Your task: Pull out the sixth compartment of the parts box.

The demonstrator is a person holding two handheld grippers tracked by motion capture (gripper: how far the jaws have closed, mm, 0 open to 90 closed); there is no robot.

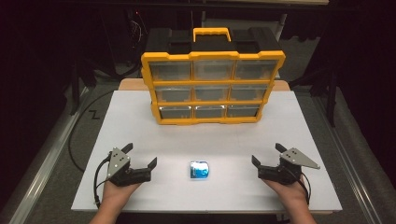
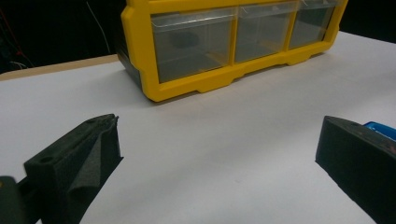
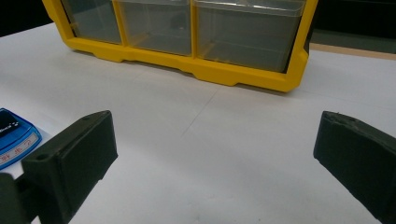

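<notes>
A small blue packet (image 1: 199, 170) lies flat on the white table (image 1: 210, 140), near its front edge and between my two hands. My left gripper (image 1: 140, 156) rests to the packet's left, jaws wide open with nothing between them. My right gripper (image 1: 267, 154) rests to the packet's right, also open and empty. In the left gripper view, the packet (image 2: 382, 129) peeks out behind the right jaw. In the right gripper view, the packet (image 3: 15, 136) lies at the far left beside the left jaw. Neither gripper touches it.
A yellow organiser case (image 1: 212, 86) with clear drawers and a carry handle stands upright at the back middle of the table; it shows as the case (image 2: 224, 42) and the case (image 3: 187, 32) ahead of each gripper. Dark floor and cables surround the table.
</notes>
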